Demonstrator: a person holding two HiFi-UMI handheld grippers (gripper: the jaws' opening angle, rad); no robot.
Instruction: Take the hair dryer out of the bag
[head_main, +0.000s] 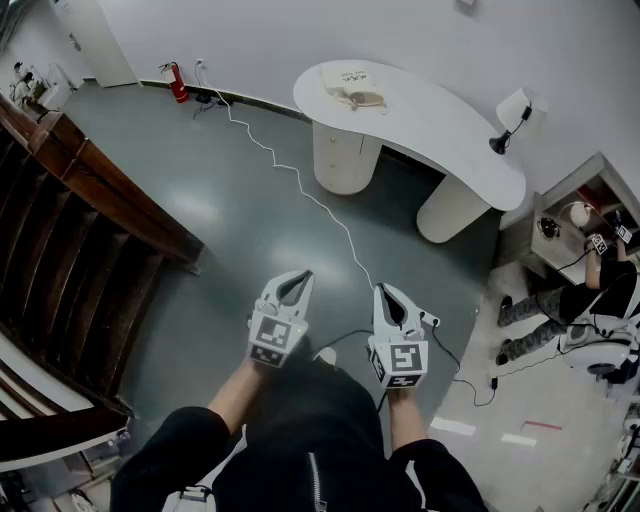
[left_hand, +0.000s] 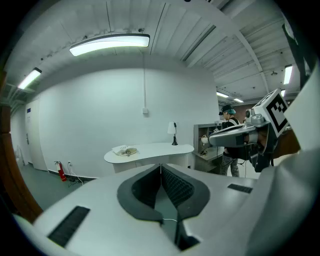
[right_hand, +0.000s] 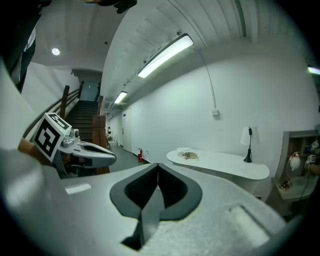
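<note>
A pale cloth bag lies on the far left end of a white curved table; the same bag shows small in both gripper views. No hair dryer is visible. My left gripper and right gripper are held side by side over the grey floor, well short of the table. Both are shut with nothing between the jaws. In the left gripper view the jaws meet at the tips; the right gripper looks the same.
A lamp stands on the table's right end. A white cable snakes across the floor. A wooden staircase railing runs along the left. A fire extinguisher leans at the wall. A person sits by a shelf at right.
</note>
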